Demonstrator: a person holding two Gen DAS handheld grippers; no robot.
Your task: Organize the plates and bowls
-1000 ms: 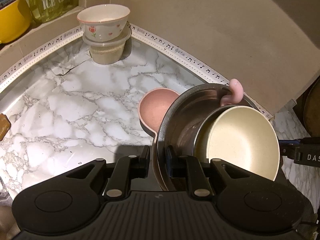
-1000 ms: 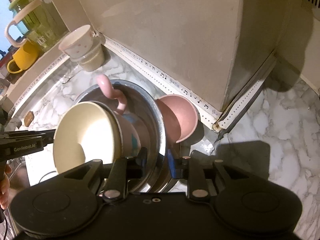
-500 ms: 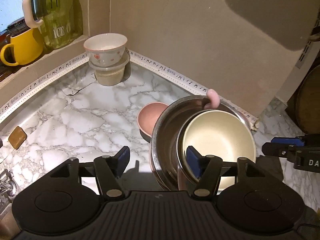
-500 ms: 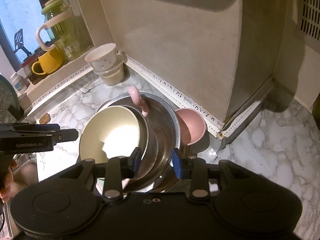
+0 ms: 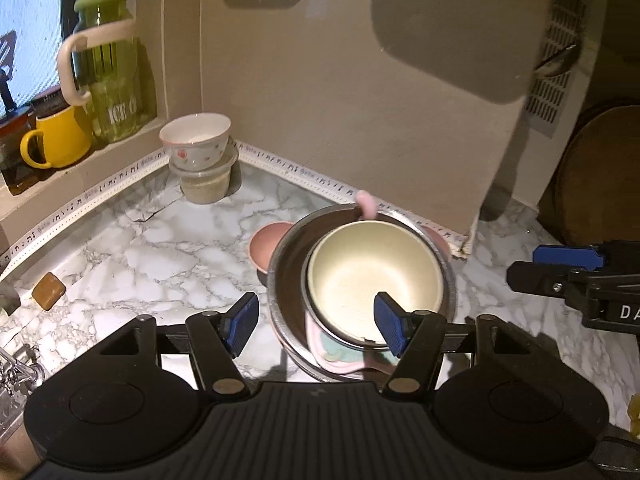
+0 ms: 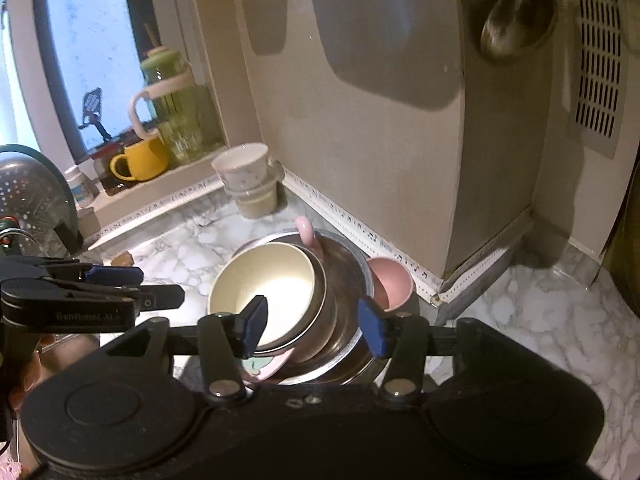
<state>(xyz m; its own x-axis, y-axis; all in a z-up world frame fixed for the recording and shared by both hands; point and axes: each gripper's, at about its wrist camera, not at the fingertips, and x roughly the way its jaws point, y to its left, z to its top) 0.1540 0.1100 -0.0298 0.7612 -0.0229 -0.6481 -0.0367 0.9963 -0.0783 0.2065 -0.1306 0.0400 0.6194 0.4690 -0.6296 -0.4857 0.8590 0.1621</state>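
Stack — cream bowl [image 5: 376, 276] in steel bowl [image 5: 286, 268] — sits on counter [image 5: 160, 248] near wall. L gripper [image 5: 316, 324] spread, grips nothing. R gripper [image 6: 312, 328] opening, pads off stack. Step: release. Next: fetch pink bowl [image 6: 394, 284], beside stack; needs rim pinch.

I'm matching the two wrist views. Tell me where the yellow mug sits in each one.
Left wrist: yellow mug at the far left, on the sill.
Right wrist: yellow mug left of centre, on the same sill.
Shared landmark: the green pitcher stands right beside it in both.
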